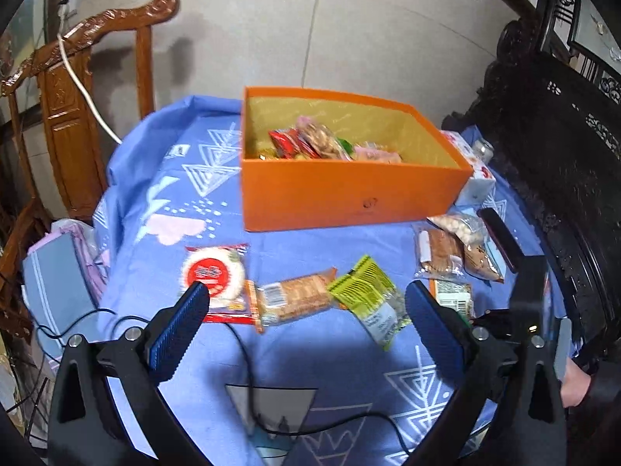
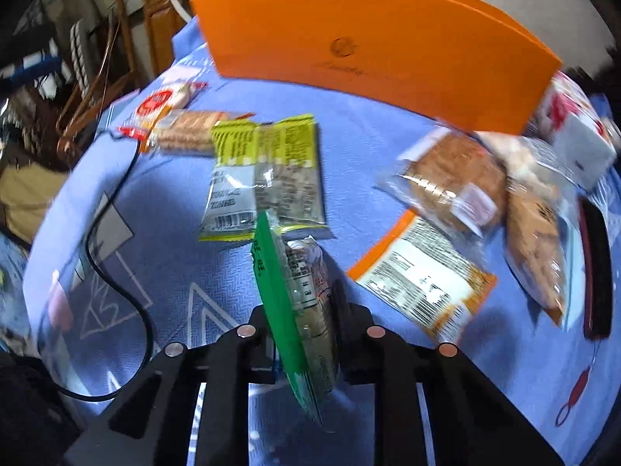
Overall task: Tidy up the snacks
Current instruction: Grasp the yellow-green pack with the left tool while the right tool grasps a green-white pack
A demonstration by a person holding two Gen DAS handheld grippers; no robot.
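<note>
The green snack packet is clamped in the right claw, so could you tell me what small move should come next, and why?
Probably lift the green packet and carry it toward the orange box. The right claw is shut on it, the box sits open just beyond, and other snacks already lie inside.

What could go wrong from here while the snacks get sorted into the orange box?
1. The right gripper pinches the green packet by its edge, so it may swing or slip before reaching the orange box.
2. The open left gripper hovers over the cracker packet and yellow packet, which overlap, so closing could catch both.
3. The black cable lies under that gripper and might snag.
</note>
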